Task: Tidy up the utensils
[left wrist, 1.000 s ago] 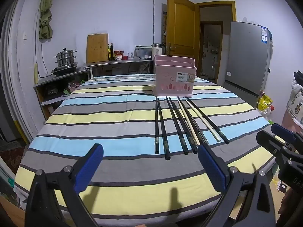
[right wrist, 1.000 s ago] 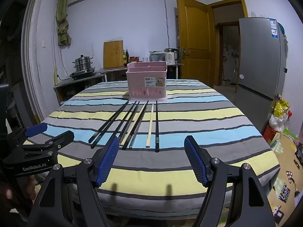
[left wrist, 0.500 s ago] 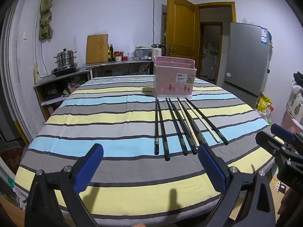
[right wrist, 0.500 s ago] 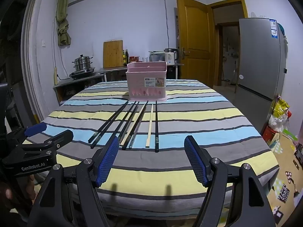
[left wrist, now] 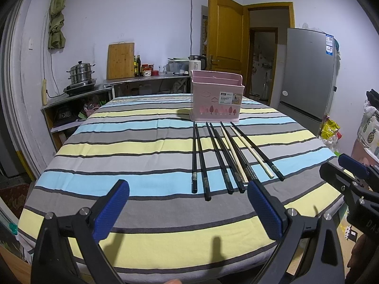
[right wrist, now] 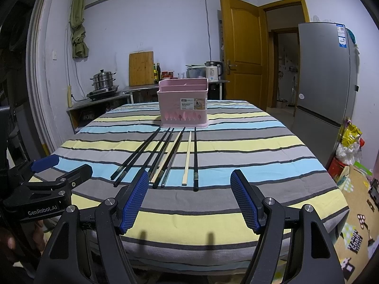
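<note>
Chopsticks [left wrist: 227,156] lie in a row on the striped tablecloth [left wrist: 132,142], side by side, with their far tips just in front of the pink basket [left wrist: 216,99]. Most are black and two are pale. In the right wrist view the same chopsticks [right wrist: 170,156] fan out from the foot of the pink basket [right wrist: 183,105] toward the camera. Some of the middle sticks lie so close together that it is hard to count them or to say if they touch. The near end of one is hidden behind a blue fingertip [right wrist: 135,198]. The pink basket stands upright past the sticks, and its inside cannot be seen from here. The left gripper [left wrist: 188,213] is held in the air on the near side of the chopsticks, its jaws spread wide with nothing between them. The right gripper [right wrist: 189,201] also sits on the near side of the chopsticks, spread wide and holding nothing. Each gripper shows up at the edge of the other camera, cut off by the round frame. The hands holding them are mostly hidden and dark. Far behind the pink basket there is a counter with a steel pot [left wrist: 80,73], a wooden board [left wrist: 120,60] and a grey fridge [left wrist: 308,71].
</note>
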The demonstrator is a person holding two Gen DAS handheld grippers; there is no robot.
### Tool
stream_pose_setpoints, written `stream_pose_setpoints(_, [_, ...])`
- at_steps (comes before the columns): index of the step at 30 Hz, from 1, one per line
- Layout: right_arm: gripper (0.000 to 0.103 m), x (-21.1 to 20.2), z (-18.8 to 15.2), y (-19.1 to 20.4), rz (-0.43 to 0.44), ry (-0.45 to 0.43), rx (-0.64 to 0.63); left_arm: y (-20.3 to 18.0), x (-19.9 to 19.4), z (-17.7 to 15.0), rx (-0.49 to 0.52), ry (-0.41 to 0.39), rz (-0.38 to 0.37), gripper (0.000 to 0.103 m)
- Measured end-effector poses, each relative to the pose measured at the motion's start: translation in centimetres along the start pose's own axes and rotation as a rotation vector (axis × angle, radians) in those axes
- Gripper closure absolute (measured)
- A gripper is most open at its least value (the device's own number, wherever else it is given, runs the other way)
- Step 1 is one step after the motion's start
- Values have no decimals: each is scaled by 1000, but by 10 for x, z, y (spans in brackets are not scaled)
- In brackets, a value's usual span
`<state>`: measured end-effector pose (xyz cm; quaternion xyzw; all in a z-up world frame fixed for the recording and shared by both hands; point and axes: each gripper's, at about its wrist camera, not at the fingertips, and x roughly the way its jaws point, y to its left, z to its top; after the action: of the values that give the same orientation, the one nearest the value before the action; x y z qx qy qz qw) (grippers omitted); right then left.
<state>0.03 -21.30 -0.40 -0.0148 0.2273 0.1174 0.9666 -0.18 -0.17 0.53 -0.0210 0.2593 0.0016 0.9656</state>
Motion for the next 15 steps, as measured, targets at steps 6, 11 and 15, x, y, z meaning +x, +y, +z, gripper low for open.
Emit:
stream_pose_setpoints(6, [31, 0, 0, 0, 1, 0, 1, 0, 0, -1, 1, 1, -1, 2])
stream_pose_setpoints(11, [31, 0, 0, 0, 0, 0, 0, 0, 0, -1, 0, 2, 0, 2])
stream_pose_setpoints(15, [31, 0, 0, -1, 0, -1, 0, -1, 0, -1, -1, 4, -3, 2])
